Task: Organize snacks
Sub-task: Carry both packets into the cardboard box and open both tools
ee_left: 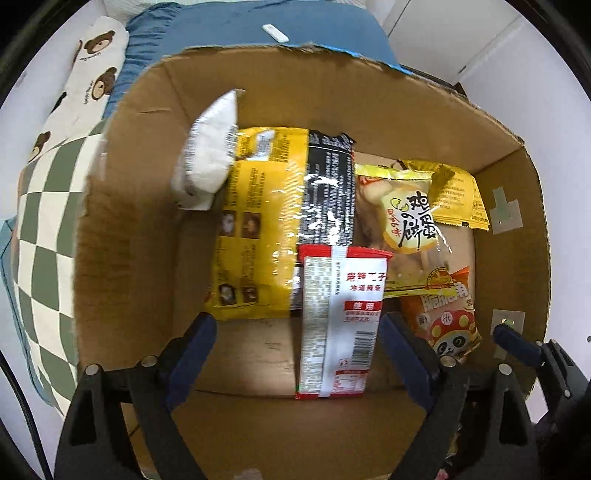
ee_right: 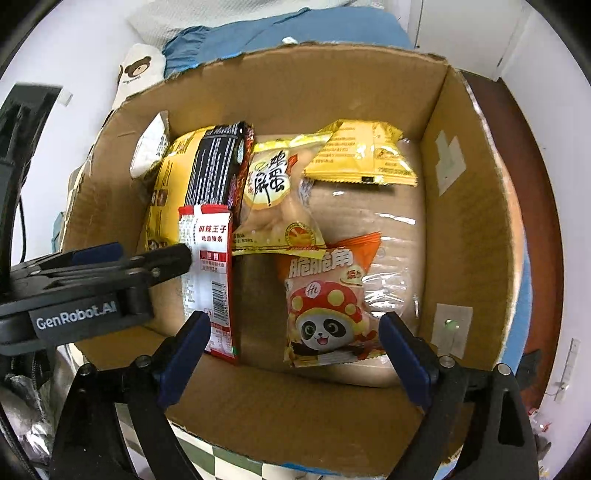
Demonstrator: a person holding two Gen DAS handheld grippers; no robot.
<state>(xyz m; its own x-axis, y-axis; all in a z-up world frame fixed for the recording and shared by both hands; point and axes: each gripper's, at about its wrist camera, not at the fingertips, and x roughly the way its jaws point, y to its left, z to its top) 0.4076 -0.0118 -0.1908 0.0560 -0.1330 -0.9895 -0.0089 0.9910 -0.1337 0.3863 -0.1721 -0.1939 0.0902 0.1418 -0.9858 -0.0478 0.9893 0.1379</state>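
Observation:
A cardboard box (ee_left: 122, 221) holds the snacks. A red-and-white packet (ee_left: 340, 321) stands on edge between the wide-apart fingers of my left gripper (ee_left: 299, 350), and the pads do not press it. In the right wrist view the left gripper (ee_right: 155, 254) reaches in from the left, with one tip beside this packet (ee_right: 210, 266). An orange panda packet (ee_right: 328, 306) lies flat on the box floor between the spread fingers of my right gripper (ee_right: 295, 350), untouched. One right finger (ee_left: 513, 338) shows by the box's right wall.
A large yellow bag (ee_left: 258, 221), a black packet (ee_left: 328, 192), a white packet (ee_left: 210, 155), a biscuit bag (ee_left: 402, 221) and a yellow sachet (ee_left: 461, 199) fill the far half of the box. Blue bedding (ee_left: 258, 26), a bear pillow (ee_left: 92, 62) and a checkered cloth (ee_left: 44, 236) surround it.

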